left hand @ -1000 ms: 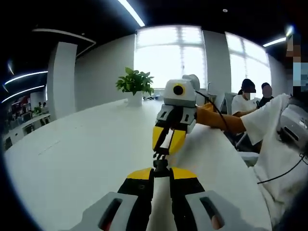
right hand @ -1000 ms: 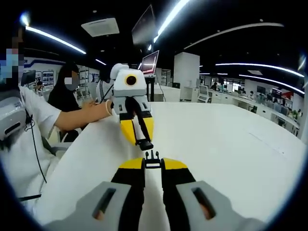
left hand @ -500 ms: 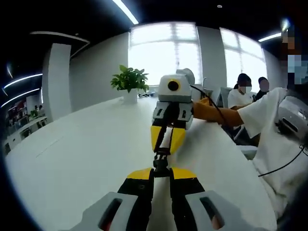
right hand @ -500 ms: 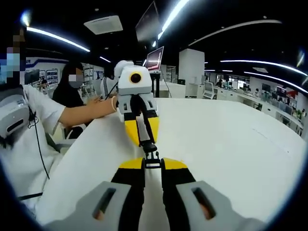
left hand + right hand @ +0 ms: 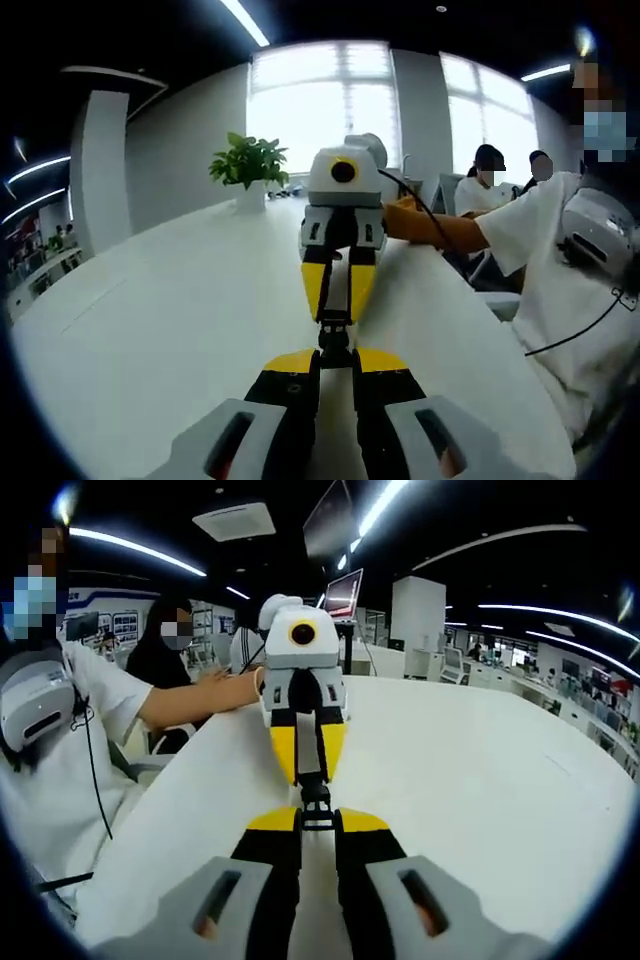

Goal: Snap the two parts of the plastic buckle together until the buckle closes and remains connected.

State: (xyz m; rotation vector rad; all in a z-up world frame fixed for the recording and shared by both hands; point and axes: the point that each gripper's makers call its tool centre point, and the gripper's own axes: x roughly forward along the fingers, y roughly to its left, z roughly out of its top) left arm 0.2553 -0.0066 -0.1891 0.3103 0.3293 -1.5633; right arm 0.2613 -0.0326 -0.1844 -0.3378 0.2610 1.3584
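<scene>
smooth matt white table (image 5: 150, 330), black plastic buckle (image 5: 316, 805), claws tipped with glossy yellow plastic, white cloth sleeve (image 5: 540, 225)

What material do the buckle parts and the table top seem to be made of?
Buckle: probably hard black plastic with a dull finish; it looks thin and moulded, though it is too small to judge further. It sits between the left gripper and the right gripper, both closed on it. Table top: smooth white surface, perhaps laminate; it takes a soft sheen from the ceiling lights.

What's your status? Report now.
Left gripper shut on buckle half. Right gripper shut on other half. Halves meeting tip to tip above table; latch unconfirmed. Nothing obstructing.
</scene>
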